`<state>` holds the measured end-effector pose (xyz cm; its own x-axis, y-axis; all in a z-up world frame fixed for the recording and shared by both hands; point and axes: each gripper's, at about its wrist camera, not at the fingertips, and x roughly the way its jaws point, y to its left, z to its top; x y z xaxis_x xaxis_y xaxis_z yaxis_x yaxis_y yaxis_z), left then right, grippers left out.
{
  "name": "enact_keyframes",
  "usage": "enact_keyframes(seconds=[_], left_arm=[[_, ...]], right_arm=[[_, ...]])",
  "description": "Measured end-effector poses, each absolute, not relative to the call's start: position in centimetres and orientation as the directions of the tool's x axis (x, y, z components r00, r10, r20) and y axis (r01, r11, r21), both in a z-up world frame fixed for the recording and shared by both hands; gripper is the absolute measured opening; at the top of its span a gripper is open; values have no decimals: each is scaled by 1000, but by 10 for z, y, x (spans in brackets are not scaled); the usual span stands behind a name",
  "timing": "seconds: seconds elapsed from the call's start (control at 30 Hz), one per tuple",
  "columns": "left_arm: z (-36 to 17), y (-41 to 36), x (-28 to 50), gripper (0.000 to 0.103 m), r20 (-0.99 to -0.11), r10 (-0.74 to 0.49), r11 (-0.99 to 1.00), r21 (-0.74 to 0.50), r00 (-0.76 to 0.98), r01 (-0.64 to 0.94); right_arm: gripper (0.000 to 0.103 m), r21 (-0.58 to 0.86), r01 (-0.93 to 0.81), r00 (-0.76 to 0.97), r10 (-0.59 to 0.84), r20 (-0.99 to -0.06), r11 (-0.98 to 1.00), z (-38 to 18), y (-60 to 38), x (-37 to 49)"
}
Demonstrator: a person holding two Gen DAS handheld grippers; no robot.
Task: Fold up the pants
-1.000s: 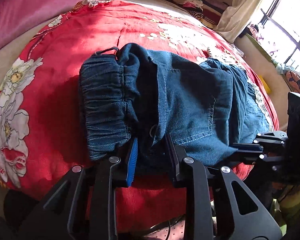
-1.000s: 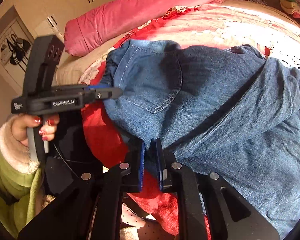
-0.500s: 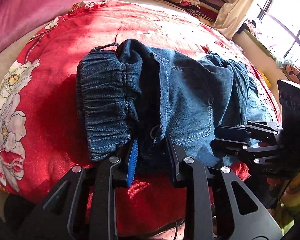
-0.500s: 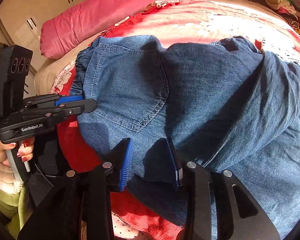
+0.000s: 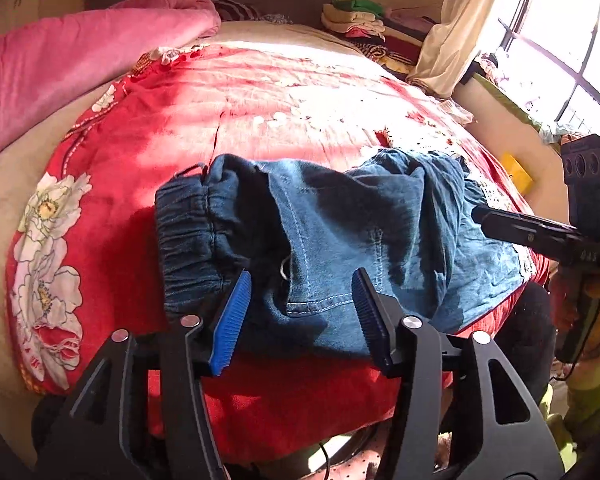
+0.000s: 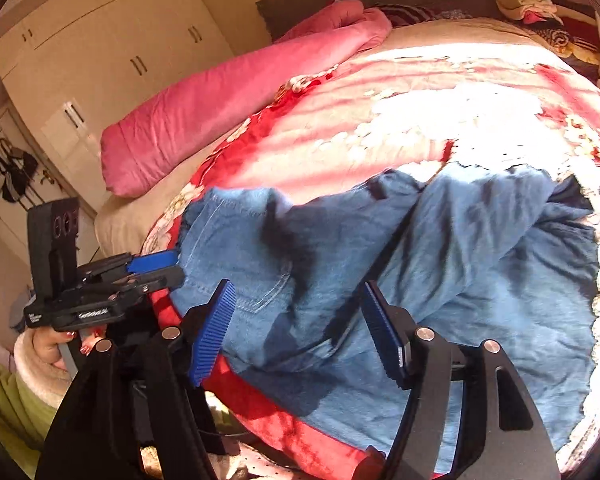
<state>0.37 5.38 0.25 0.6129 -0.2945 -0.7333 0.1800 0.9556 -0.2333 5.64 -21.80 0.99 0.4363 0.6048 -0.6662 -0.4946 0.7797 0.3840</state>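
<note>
Behind the pants [image 5: 340, 240], a pink quilt [image 5: 80, 64], stacked clothes [image 5: 360, 20].

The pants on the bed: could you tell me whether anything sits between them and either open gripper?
Nothing visible does. The left gripper and right gripper both hang open at the near edge of the pants, with only the red quilt around.
</note>
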Motion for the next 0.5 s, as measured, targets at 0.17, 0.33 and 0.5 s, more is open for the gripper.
enact_keyframes(seconds=[0.17, 0.33, 0.5], left_arm=[[24, 36, 3, 64, -715, -269, 963, -188, 645, 193], [33, 14, 13, 70, -695, -292, 955, -179, 657, 235], [21, -28, 31, 70, -698, -425, 901, -262, 576, 347]], right_arm=[[75, 348, -419, 493, 532, -689, 839, 18, -253, 84], [80, 321, -395, 507, 496, -705, 861, 27, -268, 114], [84, 246, -401, 510, 438, -740, 883, 32, -260, 156]])
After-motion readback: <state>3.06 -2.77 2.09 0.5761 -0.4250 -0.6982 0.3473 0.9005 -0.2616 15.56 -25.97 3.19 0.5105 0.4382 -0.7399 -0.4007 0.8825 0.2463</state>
